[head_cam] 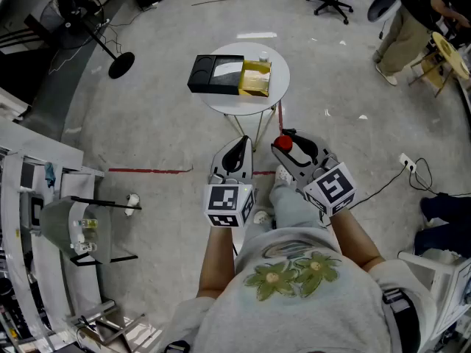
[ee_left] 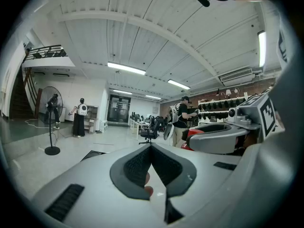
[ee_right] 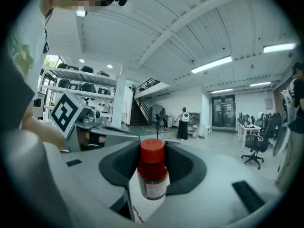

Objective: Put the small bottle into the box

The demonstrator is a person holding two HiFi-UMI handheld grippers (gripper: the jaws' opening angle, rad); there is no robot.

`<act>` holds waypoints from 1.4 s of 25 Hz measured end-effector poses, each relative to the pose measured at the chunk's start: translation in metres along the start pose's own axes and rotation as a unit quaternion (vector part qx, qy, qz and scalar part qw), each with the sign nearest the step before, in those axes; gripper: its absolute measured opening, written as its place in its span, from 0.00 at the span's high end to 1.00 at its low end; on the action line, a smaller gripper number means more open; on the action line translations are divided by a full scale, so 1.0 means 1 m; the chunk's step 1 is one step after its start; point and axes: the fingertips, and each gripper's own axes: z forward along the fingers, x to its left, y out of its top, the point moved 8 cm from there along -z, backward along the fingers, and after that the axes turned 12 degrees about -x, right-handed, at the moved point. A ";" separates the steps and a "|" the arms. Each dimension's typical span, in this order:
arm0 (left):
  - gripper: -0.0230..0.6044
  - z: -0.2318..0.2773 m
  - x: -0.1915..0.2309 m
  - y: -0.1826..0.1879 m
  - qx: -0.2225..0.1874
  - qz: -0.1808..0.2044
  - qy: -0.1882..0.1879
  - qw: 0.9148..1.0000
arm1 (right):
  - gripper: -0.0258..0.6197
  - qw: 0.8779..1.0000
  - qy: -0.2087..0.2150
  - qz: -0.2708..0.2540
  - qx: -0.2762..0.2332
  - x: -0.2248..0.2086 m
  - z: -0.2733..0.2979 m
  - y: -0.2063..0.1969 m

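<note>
Bright overhead strip lights (ee_left: 126, 69); fisheye edges warped; soft shadows.

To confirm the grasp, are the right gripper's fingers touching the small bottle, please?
Touching: the right gripper view shows both fingers pressed against the small bottle.

Grey right gripper (ee_right: 154, 161), its black-padded jaws pressing both sides of a small upright dark-red bottle (ee_right: 153, 178) with red cap and white label; behind, a black pedestal fan (ee_right: 156, 112) and black office chair (ee_right: 258, 147).
</note>
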 end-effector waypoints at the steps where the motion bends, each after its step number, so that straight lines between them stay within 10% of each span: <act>1: 0.96 0.000 -0.001 -0.001 0.002 0.003 -0.001 1.000 | 0.71 1.000 0.002 0.001 0.001 0.000 0.000 -0.001; 35: 0.96 0.193 0.149 -0.009 0.043 0.026 -0.015 0.999 | 0.71 0.999 0.001 0.031 -0.013 -0.171 0.206 -0.029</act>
